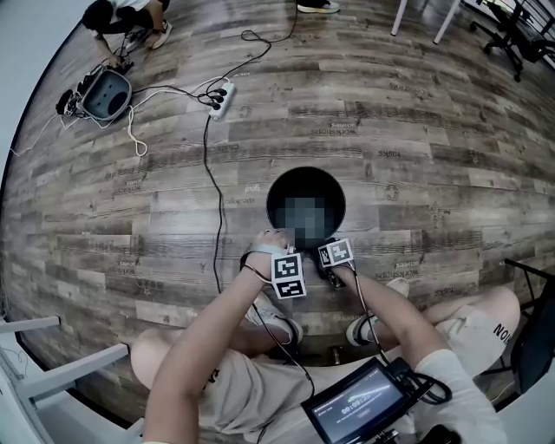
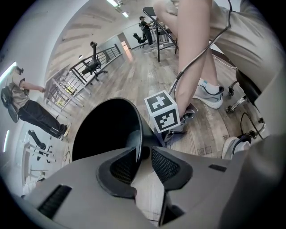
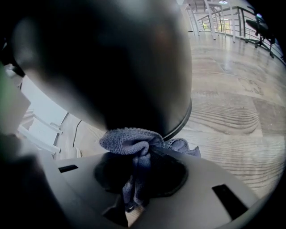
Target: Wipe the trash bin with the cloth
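Observation:
The black round trash bin (image 1: 305,201) stands on the wood floor just ahead of my feet. My left gripper (image 1: 276,247) is at its near rim; in the left gripper view the jaws (image 2: 142,157) straddle the thin rim of the bin (image 2: 105,129) and are shut on it. My right gripper (image 1: 328,247) is at the bin's near right side. In the right gripper view it (image 3: 138,156) is shut on a bunched blue-grey cloth (image 3: 129,141) that presses against the bin's dark outer wall (image 3: 111,58) close to the bottom edge.
A power strip (image 1: 222,97) and a black cable (image 1: 212,199) lie on the floor left of the bin, with a round device (image 1: 104,94) and a crouching person (image 1: 126,17) far left. Office chair (image 1: 512,30) far right, white frame (image 1: 52,373) near left.

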Action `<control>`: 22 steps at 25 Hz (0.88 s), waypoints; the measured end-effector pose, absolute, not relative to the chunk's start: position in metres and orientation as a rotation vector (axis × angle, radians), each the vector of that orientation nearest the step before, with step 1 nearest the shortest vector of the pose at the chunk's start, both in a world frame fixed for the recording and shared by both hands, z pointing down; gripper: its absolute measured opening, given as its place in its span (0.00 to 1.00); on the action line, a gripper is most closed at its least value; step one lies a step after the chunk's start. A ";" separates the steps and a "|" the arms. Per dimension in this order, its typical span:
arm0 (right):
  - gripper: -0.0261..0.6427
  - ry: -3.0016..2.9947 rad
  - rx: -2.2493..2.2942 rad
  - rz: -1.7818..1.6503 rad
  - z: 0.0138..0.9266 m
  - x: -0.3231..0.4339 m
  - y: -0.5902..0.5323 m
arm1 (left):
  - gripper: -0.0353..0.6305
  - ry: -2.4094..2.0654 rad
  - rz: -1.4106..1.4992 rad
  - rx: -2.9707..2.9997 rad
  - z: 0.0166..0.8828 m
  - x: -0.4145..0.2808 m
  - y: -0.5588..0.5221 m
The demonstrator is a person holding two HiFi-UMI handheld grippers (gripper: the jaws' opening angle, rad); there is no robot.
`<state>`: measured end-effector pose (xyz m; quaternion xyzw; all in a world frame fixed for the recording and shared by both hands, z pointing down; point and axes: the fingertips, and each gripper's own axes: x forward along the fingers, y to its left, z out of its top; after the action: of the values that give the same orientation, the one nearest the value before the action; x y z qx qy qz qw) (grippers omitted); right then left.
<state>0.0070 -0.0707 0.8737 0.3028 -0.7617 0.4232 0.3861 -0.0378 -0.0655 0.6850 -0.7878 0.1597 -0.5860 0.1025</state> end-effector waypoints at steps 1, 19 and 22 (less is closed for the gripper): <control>0.16 -1.930 0.766 1.089 0.869 0.008 -0.068 | 0.24 0.468 -1.736 -2.321 0.686 -0.038 -0.065; 0.16 -2.053 0.623 1.053 0.710 0.027 -0.029 | 0.30 0.327 -1.899 -2.286 0.687 -0.054 -0.063; 0.16 -2.083 0.649 1.093 0.681 0.030 -0.031 | 0.30 0.278 -1.928 -2.219 0.685 -0.071 -0.067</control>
<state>0.0296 -0.0314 0.6807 0.2498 -0.8017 0.4205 0.3435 -0.0713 -0.0670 0.6851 -0.7481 0.0939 -0.6500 0.0944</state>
